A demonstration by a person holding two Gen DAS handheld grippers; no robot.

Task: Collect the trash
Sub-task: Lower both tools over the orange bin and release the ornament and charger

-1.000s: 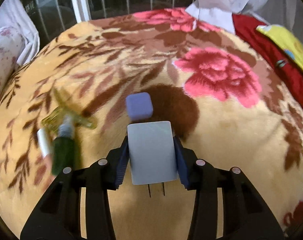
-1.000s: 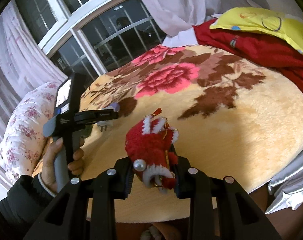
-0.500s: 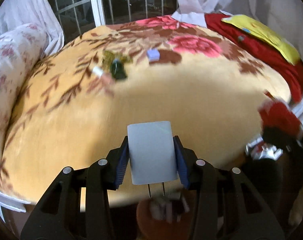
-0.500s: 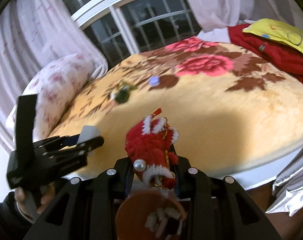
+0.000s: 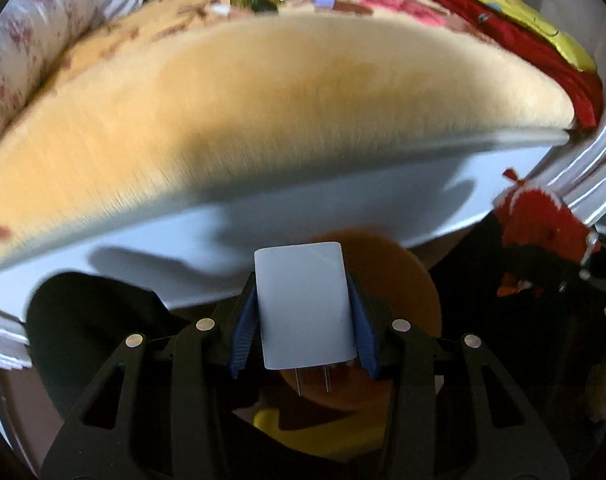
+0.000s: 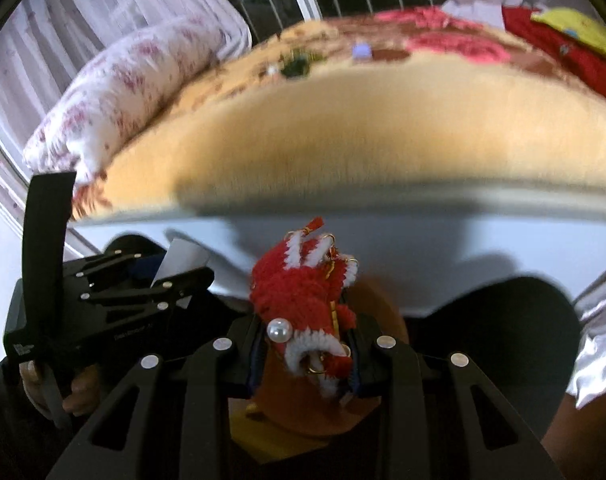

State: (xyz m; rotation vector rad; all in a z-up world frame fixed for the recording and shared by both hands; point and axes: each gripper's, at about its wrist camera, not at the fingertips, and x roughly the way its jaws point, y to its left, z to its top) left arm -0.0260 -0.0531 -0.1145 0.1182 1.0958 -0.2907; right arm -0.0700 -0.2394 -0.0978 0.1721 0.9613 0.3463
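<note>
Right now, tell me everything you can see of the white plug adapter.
The white plug adapter is a smooth, matte, plastic-looking block with rounded corners. Two thin metal prongs stick out of its near end toward the camera. The left hand-held gripper clamps it between blue pads, above an orange bin beside the bed's edge.

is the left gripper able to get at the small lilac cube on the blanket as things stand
Probably not. The left gripper is already shut on a white plug adapter and sits below the bed edge, while the small lilac cube lies far back on the floral blanket.
</note>
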